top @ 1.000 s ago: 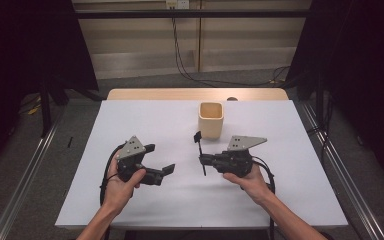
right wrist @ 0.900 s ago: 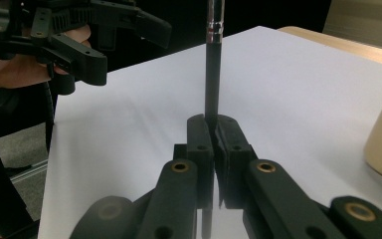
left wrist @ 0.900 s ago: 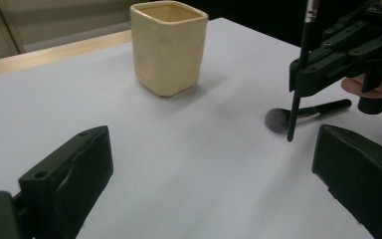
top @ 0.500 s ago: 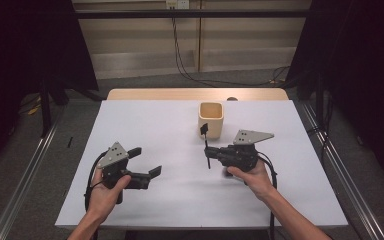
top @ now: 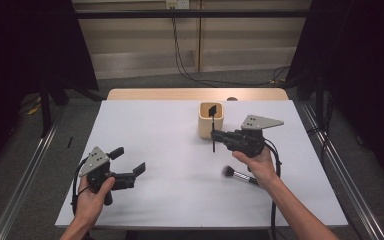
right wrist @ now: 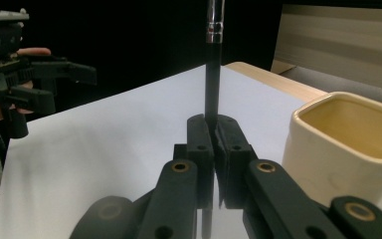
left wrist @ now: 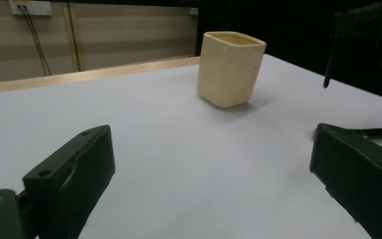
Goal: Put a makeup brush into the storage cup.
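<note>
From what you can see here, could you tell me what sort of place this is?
Probably a lab recording station, not a home: a white-covered table ringed by black curtains, cables running down to the floor behind, and a person working a hand-held left gripper.

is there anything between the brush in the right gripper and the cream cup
Nothing visible. The right gripper holds the thin black brush upright, lifted, just in front of the cream cup. The other brush lies nearer the person, off that line.
</note>
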A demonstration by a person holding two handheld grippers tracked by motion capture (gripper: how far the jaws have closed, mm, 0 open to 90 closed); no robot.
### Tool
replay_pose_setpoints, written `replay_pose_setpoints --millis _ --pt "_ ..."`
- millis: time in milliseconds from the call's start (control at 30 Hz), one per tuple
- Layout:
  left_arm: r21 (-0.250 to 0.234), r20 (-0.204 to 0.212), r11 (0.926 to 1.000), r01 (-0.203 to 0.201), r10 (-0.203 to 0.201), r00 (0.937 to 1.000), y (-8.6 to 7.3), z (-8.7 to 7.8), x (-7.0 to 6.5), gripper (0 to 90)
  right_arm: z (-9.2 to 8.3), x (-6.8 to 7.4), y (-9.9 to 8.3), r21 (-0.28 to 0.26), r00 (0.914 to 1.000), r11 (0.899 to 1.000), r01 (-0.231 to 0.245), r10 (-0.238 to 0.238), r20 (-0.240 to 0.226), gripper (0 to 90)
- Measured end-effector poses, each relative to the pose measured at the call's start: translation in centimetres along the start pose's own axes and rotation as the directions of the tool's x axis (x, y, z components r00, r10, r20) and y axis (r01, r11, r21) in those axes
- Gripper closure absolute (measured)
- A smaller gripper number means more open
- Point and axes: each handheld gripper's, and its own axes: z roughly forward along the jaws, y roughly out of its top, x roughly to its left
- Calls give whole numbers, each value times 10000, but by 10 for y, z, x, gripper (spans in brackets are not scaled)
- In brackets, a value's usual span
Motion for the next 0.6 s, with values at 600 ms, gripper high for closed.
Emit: replay_pose_setpoints --millis 600 --pt "-208 -627 9998 22 -35 9980 -21 -23 7 22 7 -21 20 -330 9978 9993 -155 176 639 864"
